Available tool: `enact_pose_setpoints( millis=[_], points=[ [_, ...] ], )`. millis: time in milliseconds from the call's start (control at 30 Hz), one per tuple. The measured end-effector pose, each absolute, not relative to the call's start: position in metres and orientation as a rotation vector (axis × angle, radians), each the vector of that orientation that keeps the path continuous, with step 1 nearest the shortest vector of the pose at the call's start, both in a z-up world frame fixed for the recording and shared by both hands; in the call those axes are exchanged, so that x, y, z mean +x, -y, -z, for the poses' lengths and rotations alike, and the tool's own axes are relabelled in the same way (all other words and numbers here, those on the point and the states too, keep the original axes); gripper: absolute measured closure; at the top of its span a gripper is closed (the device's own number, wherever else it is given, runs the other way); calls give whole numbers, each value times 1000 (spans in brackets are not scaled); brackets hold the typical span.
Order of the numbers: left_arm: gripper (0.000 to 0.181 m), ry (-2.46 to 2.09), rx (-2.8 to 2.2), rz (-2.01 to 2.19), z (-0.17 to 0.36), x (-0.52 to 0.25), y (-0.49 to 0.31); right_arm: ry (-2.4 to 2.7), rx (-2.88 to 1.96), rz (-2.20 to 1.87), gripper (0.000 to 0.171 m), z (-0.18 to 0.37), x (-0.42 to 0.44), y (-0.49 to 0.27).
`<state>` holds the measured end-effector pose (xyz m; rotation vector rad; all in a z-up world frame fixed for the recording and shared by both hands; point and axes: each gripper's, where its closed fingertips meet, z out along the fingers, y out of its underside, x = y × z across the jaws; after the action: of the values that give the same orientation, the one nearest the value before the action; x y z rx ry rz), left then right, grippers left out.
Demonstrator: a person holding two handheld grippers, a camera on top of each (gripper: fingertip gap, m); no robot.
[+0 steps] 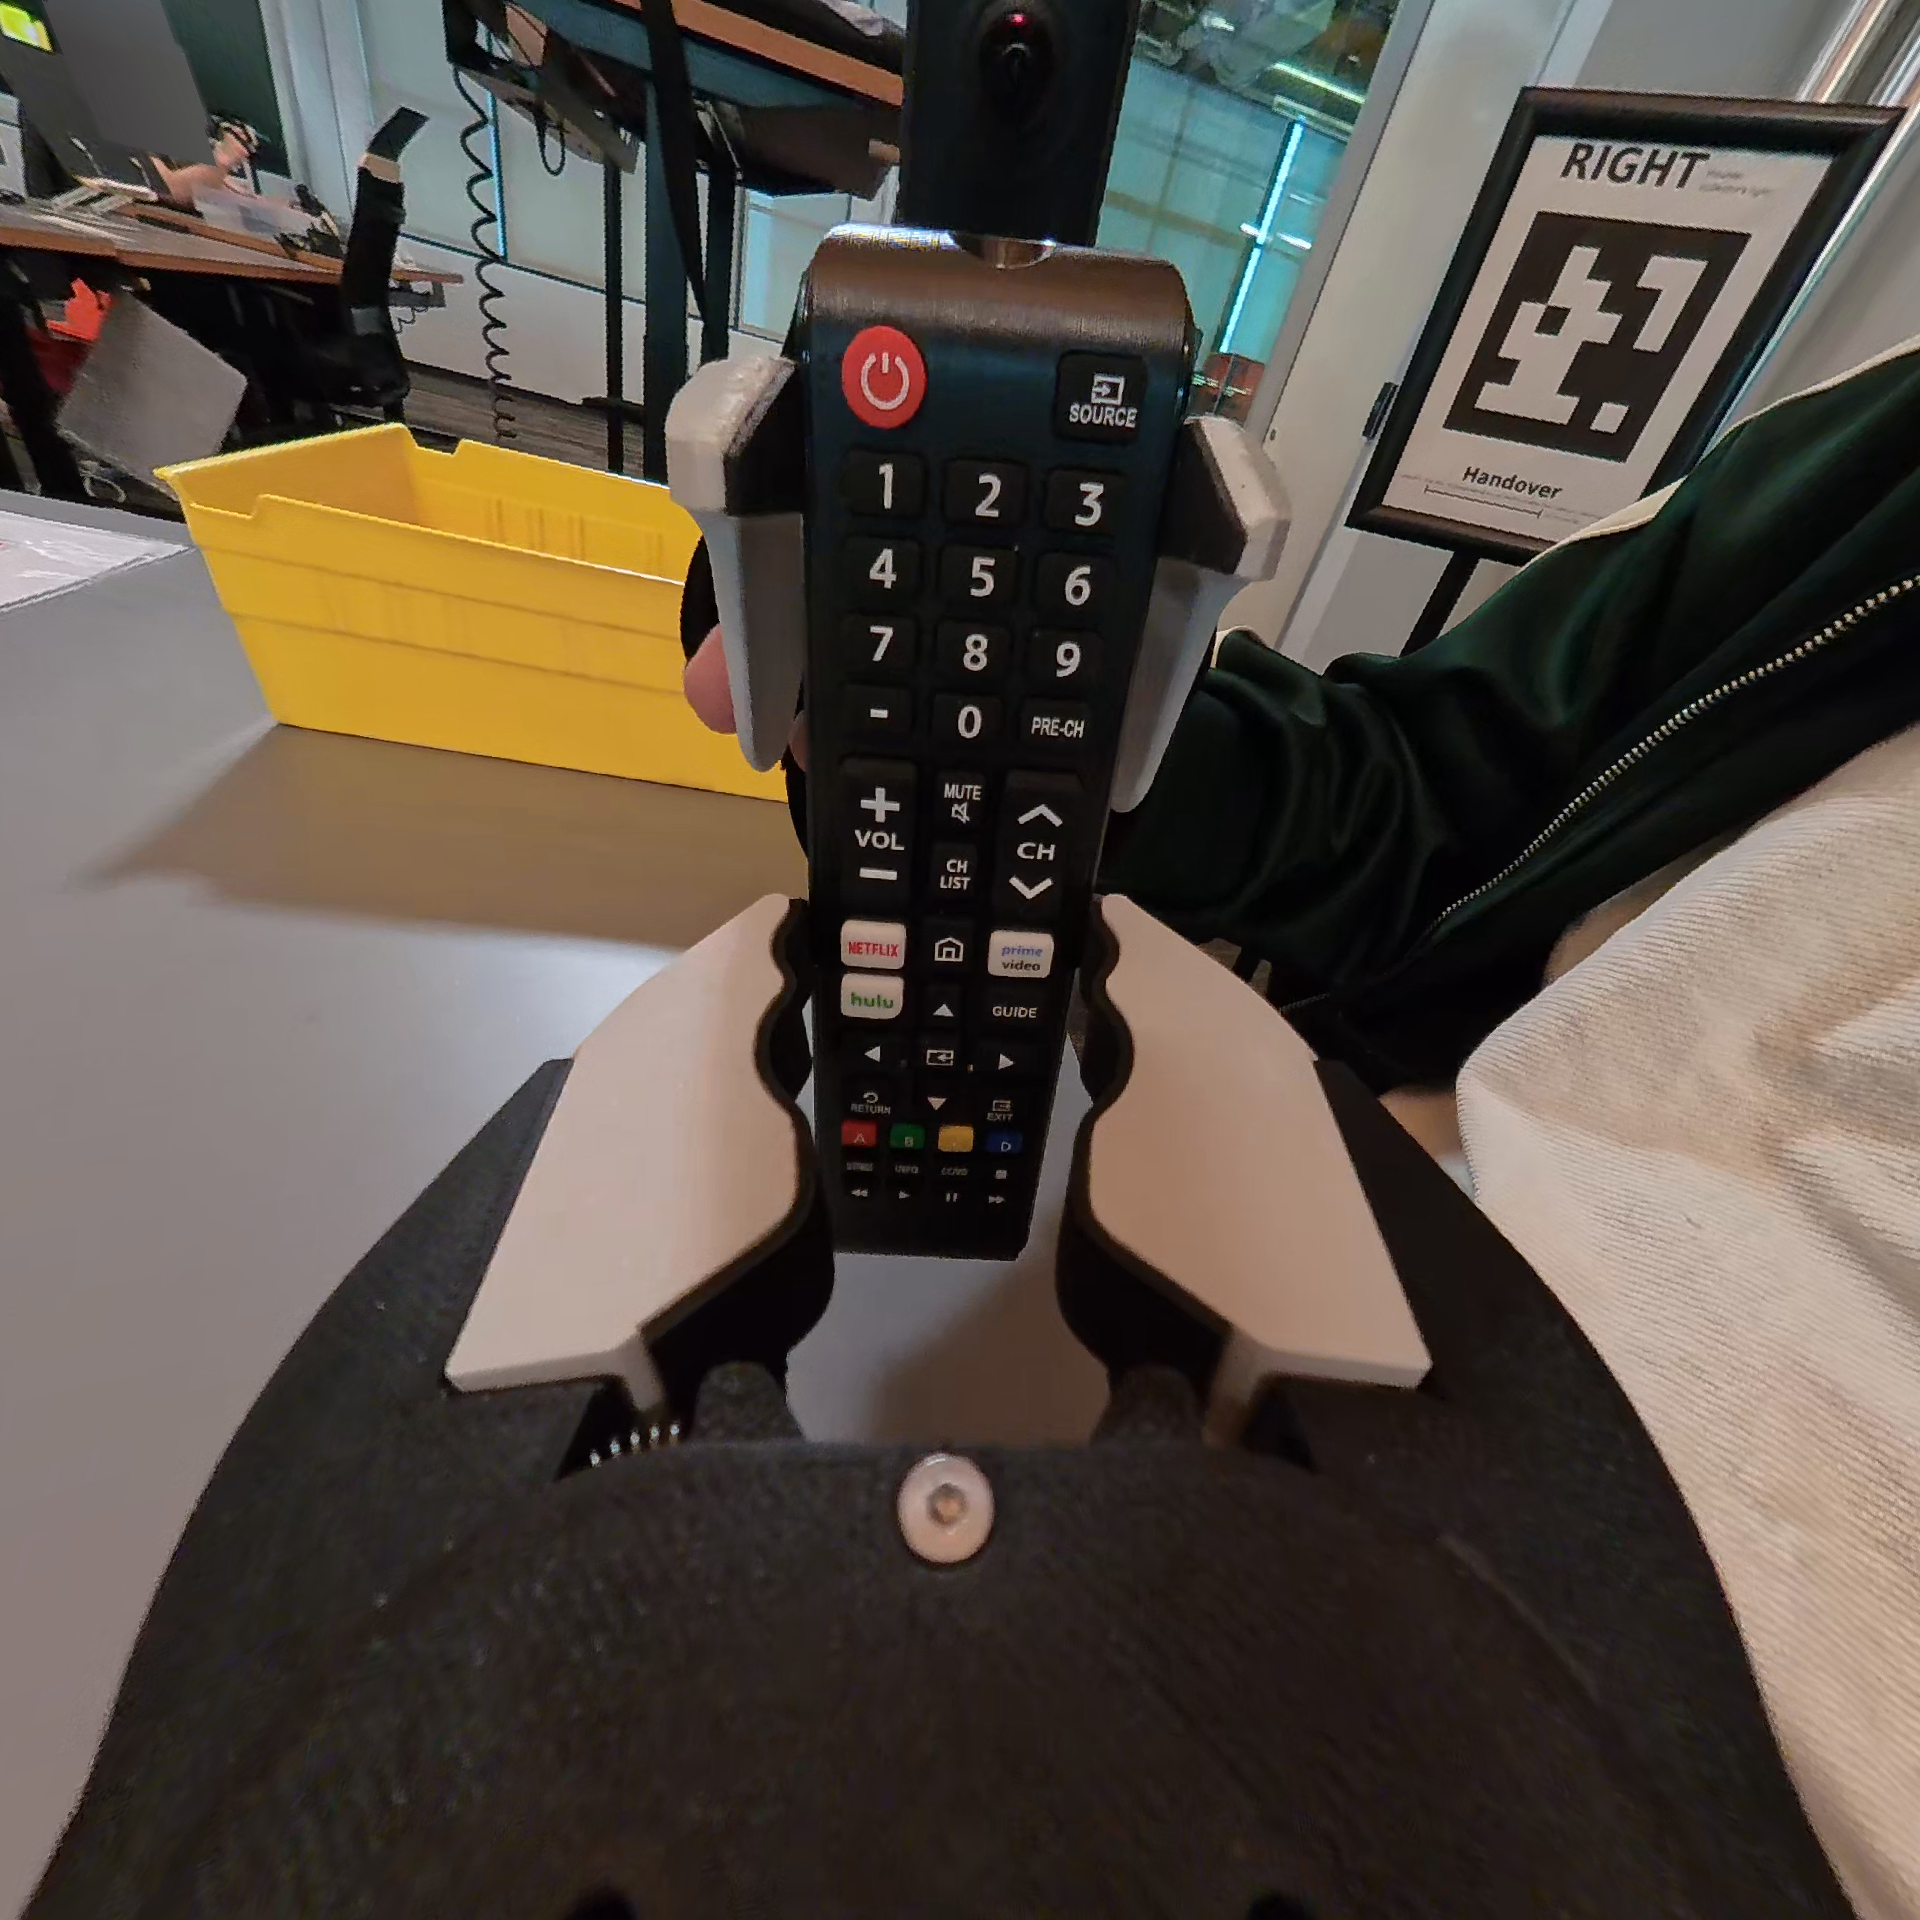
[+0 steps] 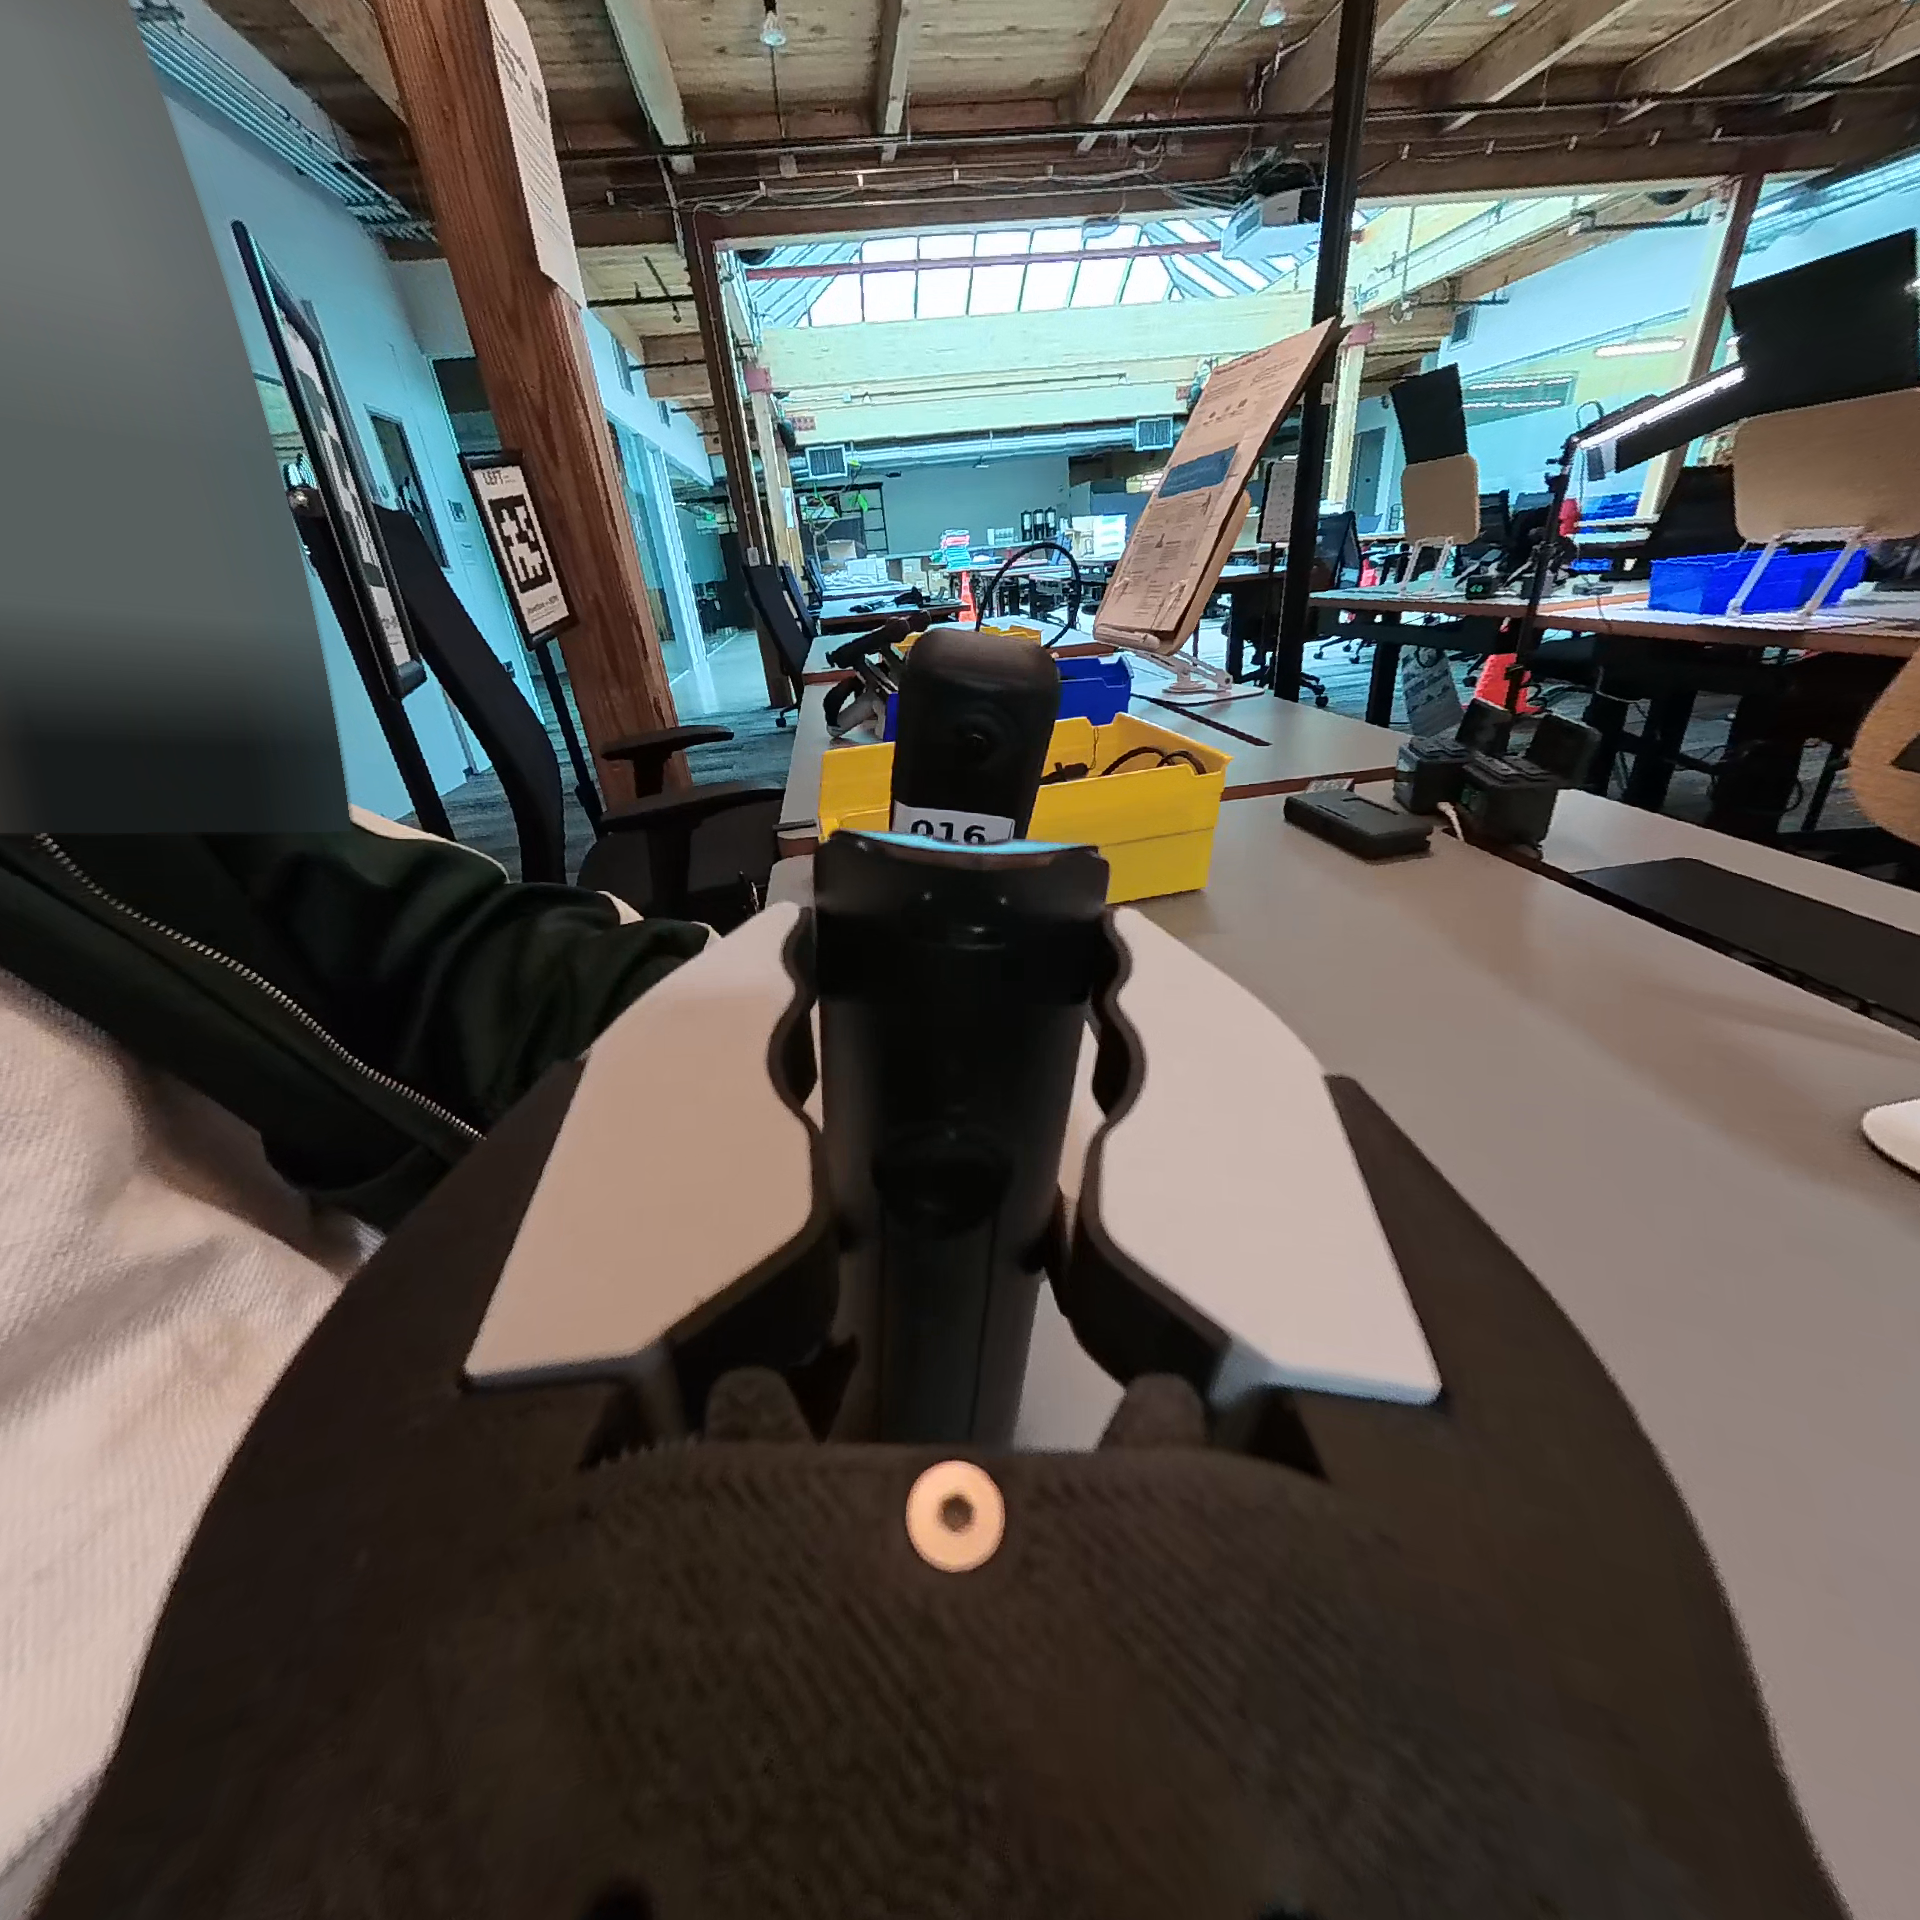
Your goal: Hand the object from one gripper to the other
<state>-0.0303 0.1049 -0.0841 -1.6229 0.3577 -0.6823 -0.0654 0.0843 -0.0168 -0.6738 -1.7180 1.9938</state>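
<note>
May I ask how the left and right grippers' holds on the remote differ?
The left gripper clamps the remote at its lower end, by coloured buttons; the right gripper clamps the upper end, beside the number keys. The left gripper's camera faces the buttons, the right gripper's the plain back. Both appear shut on its edges.

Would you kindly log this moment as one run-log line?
stage: mid-handover | object: remote | left gripper: shut on lower end | right gripper: shut on upper end | above: table

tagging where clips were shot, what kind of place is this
Most likely an open-plan office or workshop: rows of desks with office chairs, storage bins on the tables, exposed wooden ceiling beams.
</note>
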Motion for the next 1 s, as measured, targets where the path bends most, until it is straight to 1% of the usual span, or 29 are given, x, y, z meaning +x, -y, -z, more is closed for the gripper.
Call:
enact_pose_setpoints(
  millis=[200, 333, 500, 633, 767, 933, 1000],
  points=[
    [130, -329, -1602, 739, 83, -30, -105, 1729, -684, -1961, 119, 18, -65, -85],
    [114, -298, -1579, 758, 81, -33, -105, 1741, -688, -1888, 120, 20, -68, -87],
    [107, -282, -1590, 724, 84, -38, -107, 1731, -704, -1858, 120, 14, -68, -94],
    [105, -275, -1597, 711, 86, -41, -108, 1712, -703, -1851, 120, 3, -65, -102],
    [109, -300, -1613, 677, 90, -40, -108, 1712, -682, -1873, 120, -10, -59, -107],
    [108, -311, -1627, 682, 93, -37, -109, 1747, -696, -1785, 120, -9, -60, -110],
    [107, -317, -1634, 680, 94, -36, -109, 1766, -690, -1810, 120, -9, -58, -106]
  ],
)
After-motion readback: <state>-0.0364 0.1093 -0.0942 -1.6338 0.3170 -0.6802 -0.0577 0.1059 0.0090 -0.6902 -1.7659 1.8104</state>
